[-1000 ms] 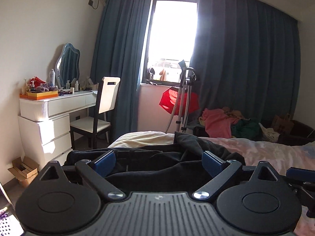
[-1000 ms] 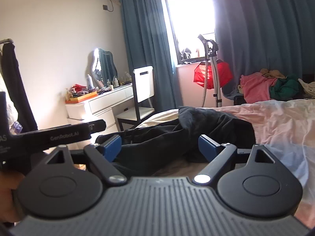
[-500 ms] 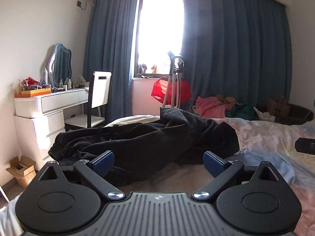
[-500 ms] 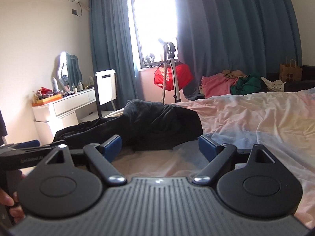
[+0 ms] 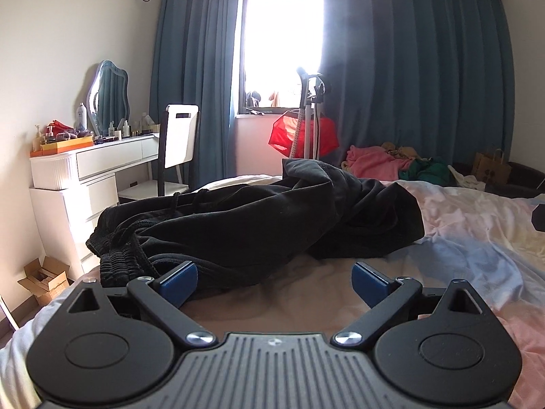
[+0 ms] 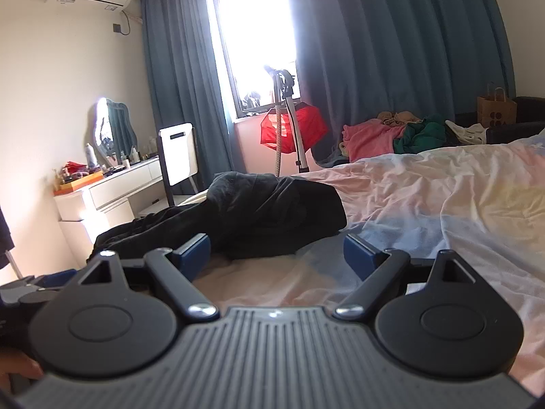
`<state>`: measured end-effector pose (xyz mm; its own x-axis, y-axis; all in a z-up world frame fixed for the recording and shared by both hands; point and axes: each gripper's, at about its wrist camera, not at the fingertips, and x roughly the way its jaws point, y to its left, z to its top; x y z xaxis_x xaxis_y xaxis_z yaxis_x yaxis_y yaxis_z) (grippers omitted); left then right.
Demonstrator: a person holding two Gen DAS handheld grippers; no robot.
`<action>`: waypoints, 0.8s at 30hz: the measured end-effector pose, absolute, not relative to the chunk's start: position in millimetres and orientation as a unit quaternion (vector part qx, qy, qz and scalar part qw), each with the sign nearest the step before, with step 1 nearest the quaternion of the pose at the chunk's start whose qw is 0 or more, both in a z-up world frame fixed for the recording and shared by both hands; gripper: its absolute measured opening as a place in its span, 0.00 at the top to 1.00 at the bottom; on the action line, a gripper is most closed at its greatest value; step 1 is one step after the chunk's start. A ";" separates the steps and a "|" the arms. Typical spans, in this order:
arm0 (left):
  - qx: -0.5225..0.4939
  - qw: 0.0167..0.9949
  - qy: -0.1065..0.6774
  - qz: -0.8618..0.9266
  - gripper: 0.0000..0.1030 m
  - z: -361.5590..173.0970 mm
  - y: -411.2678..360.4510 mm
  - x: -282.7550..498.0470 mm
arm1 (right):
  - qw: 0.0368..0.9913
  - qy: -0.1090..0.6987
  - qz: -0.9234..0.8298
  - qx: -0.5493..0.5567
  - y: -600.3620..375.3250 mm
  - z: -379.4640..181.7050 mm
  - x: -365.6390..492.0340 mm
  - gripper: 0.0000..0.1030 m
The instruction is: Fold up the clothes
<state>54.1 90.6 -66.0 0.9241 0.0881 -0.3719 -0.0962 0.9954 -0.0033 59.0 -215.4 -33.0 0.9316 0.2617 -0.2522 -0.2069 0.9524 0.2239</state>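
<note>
A black pair of trousers (image 5: pixel 252 221) lies crumpled on the bed (image 5: pixel 477 238), its elastic waistband at the left near the bed's edge. It also shows in the right wrist view (image 6: pixel 259 211). My left gripper (image 5: pixel 274 279) is open and empty, low over the sheet just in front of the garment, its left fingertip close to the waistband. My right gripper (image 6: pixel 277 255) is open and empty, just short of the garment's right end.
The bed (image 6: pixel 442 204) has a pale pink and blue sheet. A white dresser (image 5: pixel 88 177) and chair (image 5: pixel 177 143) stand left of the bed. A garment steamer (image 5: pixel 310 116) and a pile of clothes (image 5: pixel 391 163) are at the far side by the curtains.
Both grippers have drawn back from the black trousers and dropped lower toward the sheet. The garment now lies ahead of the fingers rather than between them. The right gripper has moved right.
</note>
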 end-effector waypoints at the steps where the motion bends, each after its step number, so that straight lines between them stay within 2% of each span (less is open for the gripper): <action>1: -0.014 0.979 0.200 0.040 0.05 -66.2 91.4 59.4 | 0.978 0.142 0.119 0.099 -216.2 -32.9 58.3 0.15; 7: -0.060 0.967 0.243 0.043 0.05 -51.0 114.8 119.3 | 0.977 0.149 0.102 0.116 -229.4 -36.6 55.1 0.15; 14: -0.071 0.973 0.212 0.052 0.08 -13.7 145.8 239.8 | 0.966 0.178 0.075 0.172 -248.9 -46.0 75.2 0.15; 16: -0.117 0.971 0.204 0.044 0.08 -4.5 155.7 287.5 | 0.961 0.190 0.070 0.187 -254.0 -51.6 84.1 0.15; 21: -0.264 0.933 0.245 0.007 0.12 -11.9 169.7 400.2 | 0.944 0.222 0.050 0.237 -269.6 -71.7 119.1 0.15; 24: -0.297 0.921 0.252 0.024 0.12 -26.2 163.0 450.0 | 0.939 0.225 0.042 0.255 -278.1 -82.8 136.8 0.15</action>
<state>450.0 163.0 -26.2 0.8713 -0.1051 -0.4793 -0.1951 0.8221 -0.5348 136.8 -278.1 -82.8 0.8949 0.1940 -0.4020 0.0362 0.8661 0.4986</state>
